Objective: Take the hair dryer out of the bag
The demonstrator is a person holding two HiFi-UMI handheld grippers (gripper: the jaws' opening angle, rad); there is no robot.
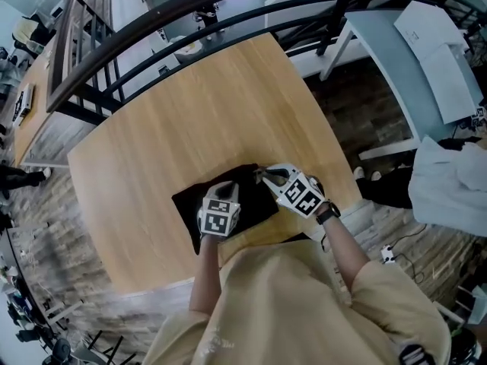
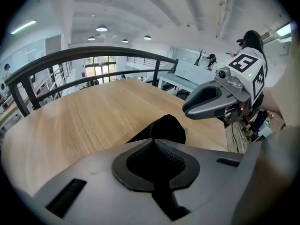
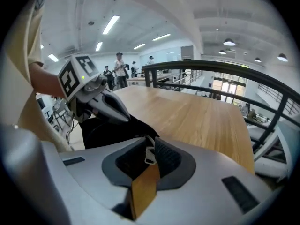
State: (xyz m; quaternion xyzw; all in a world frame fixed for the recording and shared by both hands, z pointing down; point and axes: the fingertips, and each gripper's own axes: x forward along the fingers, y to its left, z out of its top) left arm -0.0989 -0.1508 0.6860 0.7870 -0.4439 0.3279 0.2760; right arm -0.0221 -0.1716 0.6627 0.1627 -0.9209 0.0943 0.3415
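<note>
Setting: pale wooden table [image 1: 190,120], curved black railing [image 1: 228,6] along its 12 o'clock side, grey-white table [image 1: 396,59] at 2 o'clock beyond it.

Item 1, bag [image 1: 245,187]: black, soft, lying flat on the wooden table at its 6 o'clock edge, just in front of the person.

Item 2, hair dryer: cannot be made out in any view.

Item 3, left gripper [image 2: 153,144]: placed over the bag's 6 o'clock half. Tongs narrow, pads pinched together on a fold of the bag's black cloth, which stands up in a peak just past the tips.

Item 4, right gripper [image 3: 149,150]: at the bag's 2 o'clock corner. Tongs narrow, clamped on the zip pull [image 3: 149,155], a small metal loop; its tan tab [image 3: 143,186] trails back between the jaws toward 6 o'clock.
</note>
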